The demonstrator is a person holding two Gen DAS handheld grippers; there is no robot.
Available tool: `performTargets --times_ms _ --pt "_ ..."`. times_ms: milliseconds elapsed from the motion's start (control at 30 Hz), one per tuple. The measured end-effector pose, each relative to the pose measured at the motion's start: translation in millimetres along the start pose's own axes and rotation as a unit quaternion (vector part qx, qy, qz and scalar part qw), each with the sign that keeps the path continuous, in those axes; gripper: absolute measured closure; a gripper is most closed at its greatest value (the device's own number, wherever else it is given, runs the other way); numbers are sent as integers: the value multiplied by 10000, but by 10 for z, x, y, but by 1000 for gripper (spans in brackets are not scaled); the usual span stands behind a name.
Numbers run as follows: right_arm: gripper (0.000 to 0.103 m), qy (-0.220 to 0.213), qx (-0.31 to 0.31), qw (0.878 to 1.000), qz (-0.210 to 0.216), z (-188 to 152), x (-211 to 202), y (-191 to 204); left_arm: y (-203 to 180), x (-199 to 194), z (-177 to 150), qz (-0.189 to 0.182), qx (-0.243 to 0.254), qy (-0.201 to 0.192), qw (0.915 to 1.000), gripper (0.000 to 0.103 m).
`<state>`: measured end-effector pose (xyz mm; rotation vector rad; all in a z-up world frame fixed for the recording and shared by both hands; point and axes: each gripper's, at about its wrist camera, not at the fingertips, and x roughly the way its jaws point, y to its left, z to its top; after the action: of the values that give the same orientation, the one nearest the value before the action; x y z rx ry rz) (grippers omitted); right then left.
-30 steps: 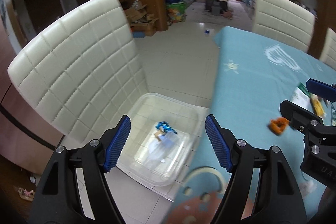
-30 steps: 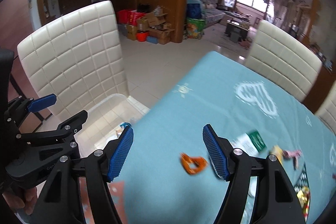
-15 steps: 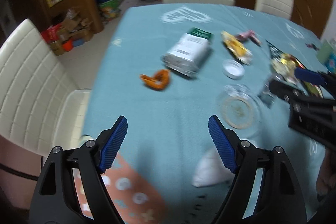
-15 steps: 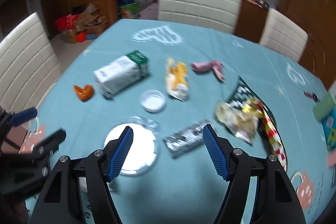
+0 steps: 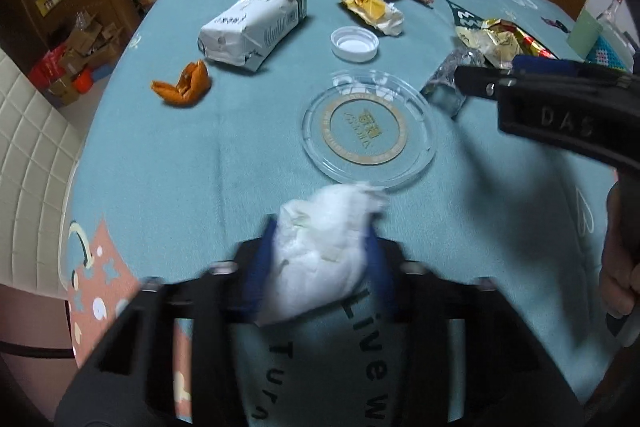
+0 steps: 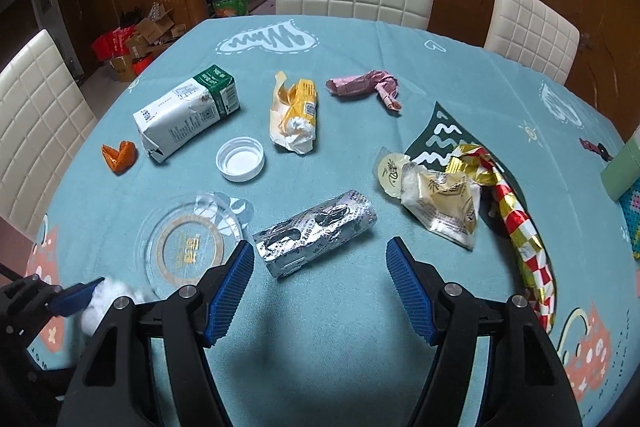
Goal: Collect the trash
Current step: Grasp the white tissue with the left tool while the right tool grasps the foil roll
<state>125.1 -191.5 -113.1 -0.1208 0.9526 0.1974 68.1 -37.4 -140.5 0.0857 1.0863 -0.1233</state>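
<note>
On the near edge of the tabletop (image 5: 168,155), the left gripper (image 5: 320,259) is closing its fingers (image 5: 256,279) round a crumpled white tissue (image 5: 320,243); the blue pads sit against both flanks of the wad, motion-blurred. Tissue lies just short of the clear lid (image 5: 370,131), its tip touching the lid's rim.

Right gripper (image 6: 320,283) hovers with fingers (image 6: 230,293) spread wide, nothing between them; foil pack (image 6: 316,239) lies just ahead of the gap.

Other litter, untouched: carton (image 5: 256,23), orange peel (image 5: 182,87), white cap (image 5: 354,45), yellow wrapper (image 6: 296,115), pink wrapper (image 6: 364,85), snack bag (image 6: 444,207), gold-and-red foil (image 6: 520,227).

Doing it well, my judgement:
- Tissue is soft and will compress; finish the squeeze fully before lifting, or it slips out
- Lift straight up so the wad does not drag the lid along
- Keep the right gripper off the left's path; the two are close here
- Right can settle over the foil pack across its narrow side

Versus a second ago:
- Left view showed a chair and a clear bin on the floor with scraps in it; now it faces the tabletop
- Left fingers stood wide then, empty
- Right view looked across the table's corner at the peel; now it is centred on the litter, fingers as wide as before
</note>
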Motion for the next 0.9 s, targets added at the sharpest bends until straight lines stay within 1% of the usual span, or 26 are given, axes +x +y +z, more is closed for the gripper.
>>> performTargets --times_ms 100,200,433,600,700,767,833,900 --pt "36 22 -6 10000 49 30 60 8 107 36 112 48 -203 -56 9998 73" --pt "36 23 -13 10000 81 83 109 18 233 29 233 199 -311 -179 9992 74" --pt "36 162 56 9998 33 174 283 -14 463 72 486 364 -534 -296 9975 74" --pt "36 417 152 9990 3 194 431 -76 550 113 522 373 -622 -258 9970 74" --pt "36 421 278 9987 112 171 450 -119 568 133 515 368 -651 -217 9970 74" --pt "44 443 300 9984 196 152 444 -113 559 139 512 372 -650 -219 9970 74" --pt "62 457 247 9982 299 137 409 -67 561 137 510 347 -656 -220 9970 74" --pt "71 432 116 9986 290 121 355 23 563 121 507 338 -674 -242 9969 74"
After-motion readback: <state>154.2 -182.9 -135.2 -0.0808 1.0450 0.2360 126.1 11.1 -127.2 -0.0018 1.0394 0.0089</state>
